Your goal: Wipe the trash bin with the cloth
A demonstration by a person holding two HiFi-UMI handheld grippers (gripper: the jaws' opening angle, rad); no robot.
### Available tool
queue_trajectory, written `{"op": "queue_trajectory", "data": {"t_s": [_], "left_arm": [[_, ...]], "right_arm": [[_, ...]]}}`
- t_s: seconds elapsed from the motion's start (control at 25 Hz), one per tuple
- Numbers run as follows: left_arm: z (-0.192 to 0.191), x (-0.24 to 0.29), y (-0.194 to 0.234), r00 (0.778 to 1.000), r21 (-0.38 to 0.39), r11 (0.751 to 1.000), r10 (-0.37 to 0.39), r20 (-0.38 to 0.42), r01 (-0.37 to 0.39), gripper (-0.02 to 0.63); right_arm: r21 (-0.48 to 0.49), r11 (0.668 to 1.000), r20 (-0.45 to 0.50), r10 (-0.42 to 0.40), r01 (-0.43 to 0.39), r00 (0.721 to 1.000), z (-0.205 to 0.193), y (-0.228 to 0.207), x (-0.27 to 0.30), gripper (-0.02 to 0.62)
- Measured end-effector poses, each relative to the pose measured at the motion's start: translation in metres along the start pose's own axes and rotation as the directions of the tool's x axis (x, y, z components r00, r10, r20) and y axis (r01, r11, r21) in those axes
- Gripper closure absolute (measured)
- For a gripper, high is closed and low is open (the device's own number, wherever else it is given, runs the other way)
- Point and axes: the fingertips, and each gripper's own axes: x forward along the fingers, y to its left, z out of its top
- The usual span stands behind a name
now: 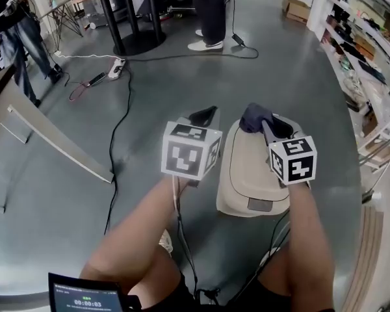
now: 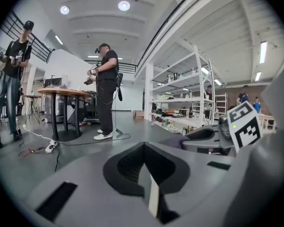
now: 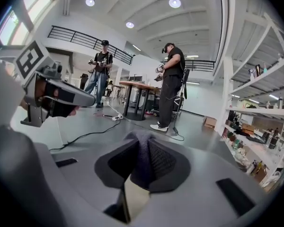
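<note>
Right tool pinches the cloth over the trash bin

Trash bin: beige, grey tab on lid. Cloth, at bin's far rim: dark purple. Left claw and right claw: white cubes, black square markers.

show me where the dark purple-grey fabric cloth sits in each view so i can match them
Head view: dark purple-grey fabric cloth at upper centre, over the far end of the beige plastic trash bin, held by the right gripper.
Left gripper view: the cloth is probably the small dark lump right of centre.
Right gripper view: the cloth at centre, pinched between the jaws.
Shared landmark: standing person in black with white shoes.
</note>
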Motion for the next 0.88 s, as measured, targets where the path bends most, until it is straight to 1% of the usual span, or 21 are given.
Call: {"op": "queue_trajectory", "data": {"t_s": [0.16,0.24,0.36,0.52,0.68,0.88], "left_arm": [[0.002,0.001,-0.006,1.000,-0.009,1.000,-0.026,-0.002,0.026,0.604],[0.005,0.003,-0.011,0.999,0.001,0.999,-0.034,-0.002,0.034,0.604],[0.006,0.006,-0.019,0.999,0.035,0.998,-0.045,0.005,0.045,0.604],[0.003,0.014,-0.037,0.998,0.042,0.997,-0.070,0.007,0.070,0.604],[-0.005,0.032,-0.057,0.997,0.023,0.997,-0.071,-0.001,0.071,0.604],[-0.002,0.034,-0.064,0.997,0.006,0.997,-0.079,-0.012,0.079,0.604]], "right_arm": [[-0.067,0.998,-0.020,-0.014,0.012,1.000,0.002,0.004,0.002,0.529],[-0.082,0.996,-0.033,-0.026,0.023,0.999,0.002,0.002,0.002,0.529],[-0.085,0.995,-0.055,-0.051,0.046,0.997,-0.007,-0.005,0.001,0.529],[-0.057,0.996,-0.078,-0.071,0.067,0.994,-0.022,-0.024,-0.005,0.529],[-0.050,0.997,-0.083,-0.071,0.067,0.994,-0.042,-0.048,-0.012,0.529],[-0.073,0.994,-0.118,-0.088,0.080,0.989,-0.052,-0.065,-0.021,0.529]]}}
